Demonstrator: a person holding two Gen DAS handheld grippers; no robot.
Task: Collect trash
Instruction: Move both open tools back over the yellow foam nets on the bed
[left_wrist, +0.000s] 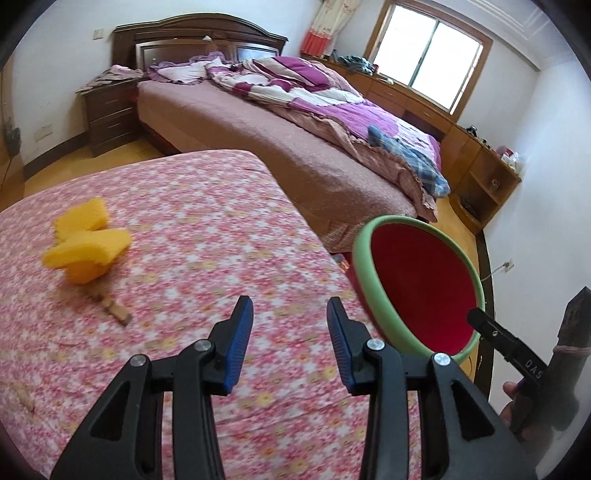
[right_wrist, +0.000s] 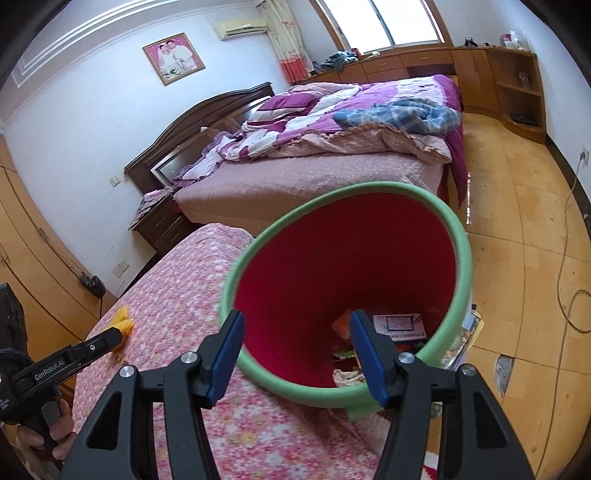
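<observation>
While I hold both grippers over the floral-covered bench (left_wrist: 192, 229), my left gripper (left_wrist: 290, 314) hangs with its jaws apart and nothing between them, above the bench's near part. Ahead and to its left lie yellow sponge pieces (left_wrist: 86, 242), blurred, with a small brown scrap (left_wrist: 114, 308) just beside them on the cloth. Another pale scrap (left_wrist: 24, 397) sits by the bench's left edge.

At the bench's right edge is the bin (left_wrist: 417, 291), red inside with a green rim, tilted toward the bench. My right gripper (right_wrist: 297, 334) has its jaws apart too; its right jaw reaches inside the bin's mouth while the left jaw stays outside the rim, so the green rim runs between them. I cannot tell whether either jaw touches it. Down in the bin (right_wrist: 343, 266) I see paper and wrappers (right_wrist: 391, 328), partly hidden by the right jaw.

Beyond the bench stands a bed (left_wrist: 295, 147) with a rumpled purple quilt (right_wrist: 332, 114) and a blue plaid cloth (right_wrist: 402, 112). A dark nightstand (left_wrist: 109, 110) stands by the headboard, and wooden cabinets (right_wrist: 509, 81) run under the window. A cable (right_wrist: 570, 258) trails across the floor.
</observation>
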